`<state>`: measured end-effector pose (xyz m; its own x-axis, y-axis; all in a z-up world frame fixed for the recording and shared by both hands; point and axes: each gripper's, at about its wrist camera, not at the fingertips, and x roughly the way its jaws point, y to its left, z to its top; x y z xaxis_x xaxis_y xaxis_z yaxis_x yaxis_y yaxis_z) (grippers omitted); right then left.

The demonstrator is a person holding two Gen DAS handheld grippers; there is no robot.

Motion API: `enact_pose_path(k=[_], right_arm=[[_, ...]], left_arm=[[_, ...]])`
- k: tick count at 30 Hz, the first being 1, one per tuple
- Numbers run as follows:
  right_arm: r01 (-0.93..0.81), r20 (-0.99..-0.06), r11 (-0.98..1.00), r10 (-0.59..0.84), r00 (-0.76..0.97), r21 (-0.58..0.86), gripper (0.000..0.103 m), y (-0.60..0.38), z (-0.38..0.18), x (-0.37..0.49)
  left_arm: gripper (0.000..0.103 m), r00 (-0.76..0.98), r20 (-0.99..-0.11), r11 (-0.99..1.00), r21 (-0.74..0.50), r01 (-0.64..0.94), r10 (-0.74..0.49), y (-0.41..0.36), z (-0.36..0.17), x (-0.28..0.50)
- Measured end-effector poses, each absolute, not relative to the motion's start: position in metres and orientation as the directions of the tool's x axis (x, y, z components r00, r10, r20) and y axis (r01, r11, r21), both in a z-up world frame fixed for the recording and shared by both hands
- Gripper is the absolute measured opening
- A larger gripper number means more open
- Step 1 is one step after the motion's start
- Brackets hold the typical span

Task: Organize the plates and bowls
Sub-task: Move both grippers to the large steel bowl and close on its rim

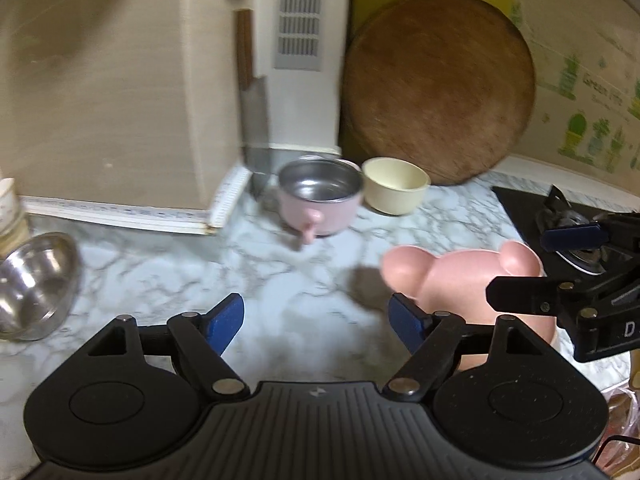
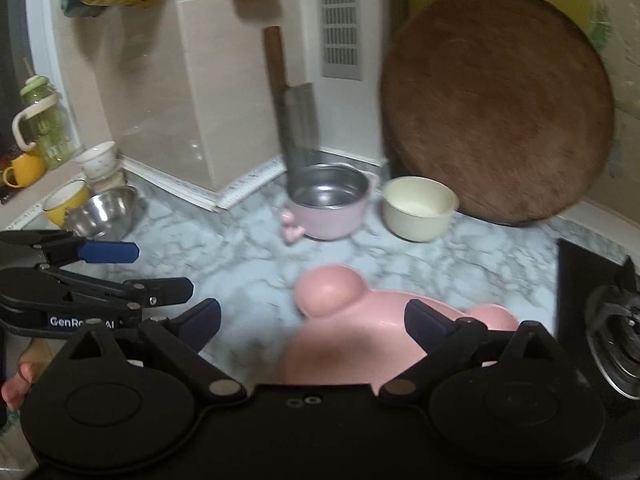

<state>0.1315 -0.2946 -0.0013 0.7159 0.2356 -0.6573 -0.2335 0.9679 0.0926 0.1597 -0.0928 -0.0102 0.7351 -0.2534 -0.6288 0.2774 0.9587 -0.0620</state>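
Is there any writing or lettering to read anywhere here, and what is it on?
"GenRo… AI", middle letters hidden: white print on the left gripper, seen from the right wrist view.
"D": white letter on the right gripper, cut off at the edge of the left wrist view.
"Green Life", blurred, second word uncertain: on the wall sticker with green plants.
Ruler-like marks on the white edge strip: too blurred to read.

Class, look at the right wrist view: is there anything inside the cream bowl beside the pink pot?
No: the cream bowl shows only its bare pale inside, standing just right of the pink pot on the marble counter.
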Motion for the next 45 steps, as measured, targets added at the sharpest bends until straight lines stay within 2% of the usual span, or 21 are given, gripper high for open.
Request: enact_pose_path(k=[2,3,4,5,6,8,17,35,45], right_arm=[[-0.254,-0.652,0.962,0.254,0.714,0.096,0.099,-0.281,0.001,0.136],[-0.265,-0.651,0.959,0.265,0.712,0.100,0.100,-0.274,0.002,0.138],[-0.279,-0.648,0.955,0.277,0.709,0.104,0.100,-0.266,0.004,0.141],[-0.293,-0.645,0.951,0.288,0.708,0.102,0.100,-0.257,0.005,0.143],[-0.305,-0.642,0.947,0.295,0.708,0.099,0.100,-0.249,0.006,0.145],[-0.327,-0.637,0.940,0.312,0.704,0.098,0.100,-0.232,0.007,0.151],[-0.381,-0.641,0.914,0.374,0.670,0.135,0.100,-0.160,0.005,0.186],[-0.482,-0.627,0.874,0.411,0.662,0.064,0.100,-0.027,-0.018,0.261],[-0.477,-0.691,0.878,0.372,0.620,0.044,0.094,0.020,-0.052,0.308]], left_arm=[[0.083,0.757,-0.615,0.967,-0.035,0.253,-0.220,-0.081,-0.007,0.156],[0.090,0.767,-0.610,0.971,-0.016,0.238,-0.198,-0.075,-0.006,0.155],[0.093,0.776,-0.606,0.975,0.003,0.223,-0.176,-0.069,-0.005,0.154],[0.102,0.783,-0.603,0.978,0.021,0.209,-0.155,-0.064,-0.005,0.153],[0.103,0.791,-0.598,0.981,0.037,0.192,-0.132,-0.057,-0.004,0.152],[0.103,0.801,-0.590,0.986,0.051,0.161,-0.100,-0.043,-0.004,0.151],[0.103,0.793,-0.609,1.000,-0.029,0.005,-0.022,0.041,-0.013,0.168],[0.103,0.773,-0.620,0.975,-0.056,-0.215,0.135,0.165,-0.048,0.234],[0.103,0.717,-0.666,0.953,-0.030,-0.301,0.205,0.207,-0.077,0.261]])
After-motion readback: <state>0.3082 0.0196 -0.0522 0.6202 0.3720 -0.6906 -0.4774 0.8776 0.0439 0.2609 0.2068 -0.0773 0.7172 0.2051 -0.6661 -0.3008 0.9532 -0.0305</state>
